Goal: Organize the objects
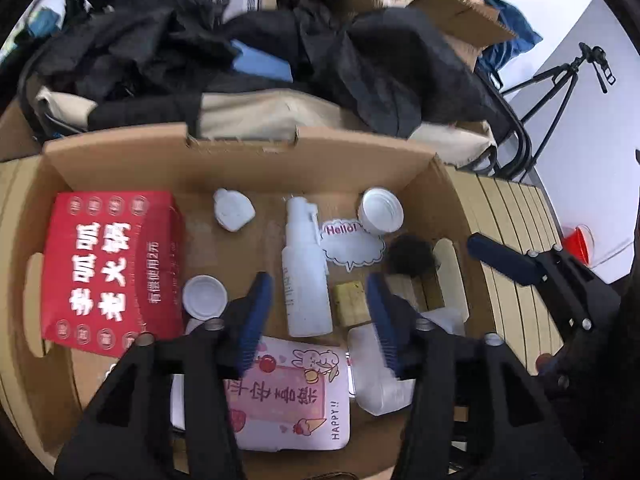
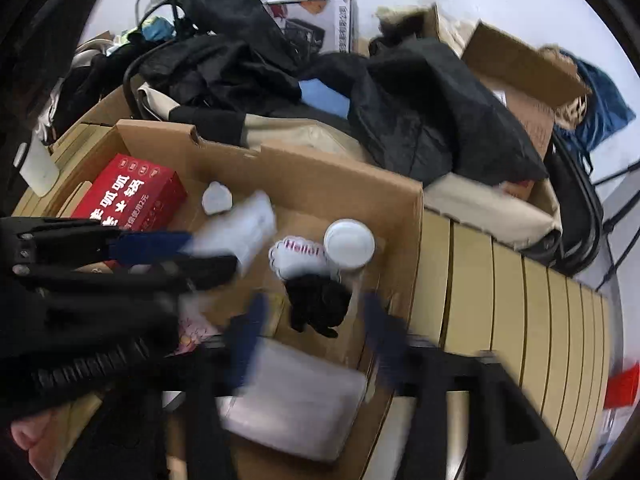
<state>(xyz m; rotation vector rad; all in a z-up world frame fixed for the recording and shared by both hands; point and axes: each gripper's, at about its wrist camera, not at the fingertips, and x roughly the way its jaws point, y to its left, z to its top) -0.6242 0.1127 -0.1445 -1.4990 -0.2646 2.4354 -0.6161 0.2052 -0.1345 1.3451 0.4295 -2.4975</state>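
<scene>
Left gripper (image 1: pixel 318 312) hangs wide open and empty over the box (image 1: pixel 240 160), its jaws straddling the white bottle (image 1: pixel 306 276) lying flat, probably lined up for a lengthwise grasp. Right gripper (image 2: pixel 316 332), also spread and empty, hovers over the black clump (image 2: pixel 318 306) beside the jar (image 2: pixel 349 245). The red carton (image 1: pixel 112 268) sits at the left wall.

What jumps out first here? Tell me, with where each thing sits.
The red box with white Chinese lettering stands out, lying at the left of the open cardboard box. A white spray bottle lies in the middle, just ahead of the open left gripper, with a "Hello!" sticker beside it. Behind the box, dark clothing is heaped high.
</scene>
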